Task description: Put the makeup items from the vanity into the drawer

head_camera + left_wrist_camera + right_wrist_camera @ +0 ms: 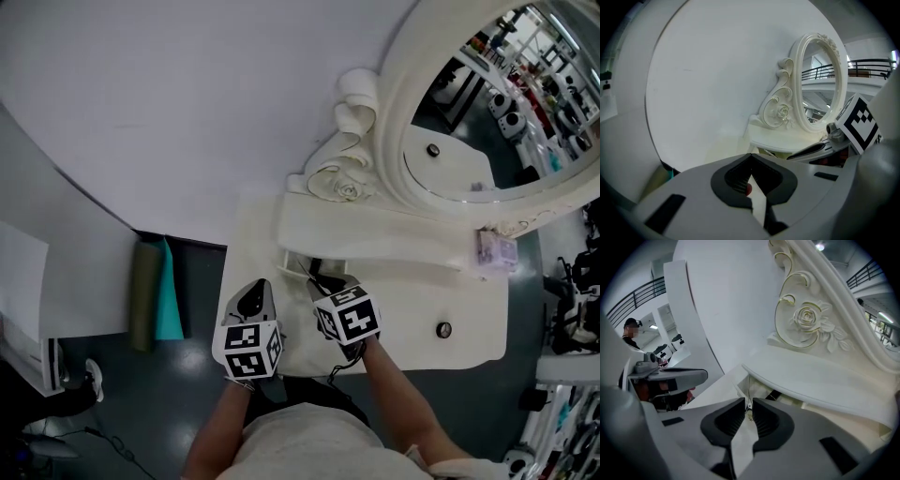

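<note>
Apparently mid-deposit: right gripper (pixel 749 401), jaws pinching a thin metallic item (pixel 749 412), noses at the open drawer (pixel 302 265), left gripper (pixel 750 155) with jaws pressed together, so best lower well inside before letting go; lilac box (pixel 495 249) sits on the counter (pixel 469 314).

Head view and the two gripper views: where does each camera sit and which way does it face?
Head view: on the person's head, facing steeply down at the white vanity and oval mirror; left gripper, right gripper, forearms and torso show.
Left gripper view: on the left gripper, facing along its shut jaws to the mirror; right gripper at right.
Right gripper view: on the right gripper, close to the vanity, jaws pinching a small metallic item; left gripper at left.
Shared: all views show the mirror's carved rose.
</note>
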`<move>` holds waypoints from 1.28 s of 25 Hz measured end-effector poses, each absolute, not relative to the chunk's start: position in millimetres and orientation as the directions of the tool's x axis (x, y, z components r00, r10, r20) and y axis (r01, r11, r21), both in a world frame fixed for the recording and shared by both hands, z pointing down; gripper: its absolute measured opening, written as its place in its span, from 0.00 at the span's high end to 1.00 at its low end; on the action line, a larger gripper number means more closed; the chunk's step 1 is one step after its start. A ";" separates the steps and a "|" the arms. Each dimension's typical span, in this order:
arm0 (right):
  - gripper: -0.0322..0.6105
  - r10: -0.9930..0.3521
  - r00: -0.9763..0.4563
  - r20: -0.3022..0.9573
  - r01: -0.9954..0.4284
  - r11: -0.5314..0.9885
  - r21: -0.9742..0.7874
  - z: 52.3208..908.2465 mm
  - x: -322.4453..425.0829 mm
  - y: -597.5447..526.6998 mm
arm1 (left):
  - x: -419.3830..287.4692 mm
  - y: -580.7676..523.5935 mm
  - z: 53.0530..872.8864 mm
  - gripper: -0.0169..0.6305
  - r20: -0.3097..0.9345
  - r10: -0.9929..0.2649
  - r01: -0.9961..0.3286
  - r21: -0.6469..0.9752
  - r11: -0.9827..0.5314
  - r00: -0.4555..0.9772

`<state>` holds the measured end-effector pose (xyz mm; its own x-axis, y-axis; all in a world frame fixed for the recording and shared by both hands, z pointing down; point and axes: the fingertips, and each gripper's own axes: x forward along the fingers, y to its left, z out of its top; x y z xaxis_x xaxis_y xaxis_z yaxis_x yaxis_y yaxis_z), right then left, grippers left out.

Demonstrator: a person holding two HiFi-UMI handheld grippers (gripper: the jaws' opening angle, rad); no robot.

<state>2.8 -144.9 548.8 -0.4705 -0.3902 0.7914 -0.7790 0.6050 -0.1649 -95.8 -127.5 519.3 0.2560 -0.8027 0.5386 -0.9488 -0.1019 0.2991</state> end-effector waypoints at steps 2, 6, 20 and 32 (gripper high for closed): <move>0.85 -0.379 -0.479 0.792 -0.769 0.616 -0.171 551.1 1.2 -148.3 | -96.6 -129.2 521.1 0.97 0.540 -0.805 -0.950 0.298 -0.088 0.244; 0.85 -0.372 -0.496 0.785 -0.754 0.632 -0.178 552.2 -1.6 -154.6 | -99.1 -129.6 524.0 0.97 0.545 -0.809 -0.954 0.294 -0.059 0.218; 0.73 -0.419 -0.519 0.745 -0.776 0.595 -0.207 544.7 4.7 -162.4 | -99.0 -129.8 522.1 0.97 0.550 -0.808 -0.958 0.281 -0.058 0.211; 0.70 -0.505 -0.469 0.725 -0.839 0.512 -0.185 533.3 15.7 -155.1 | -101.1 -128.7 510.9 0.97 0.530 -0.807 -0.954 0.272 -0.129 0.261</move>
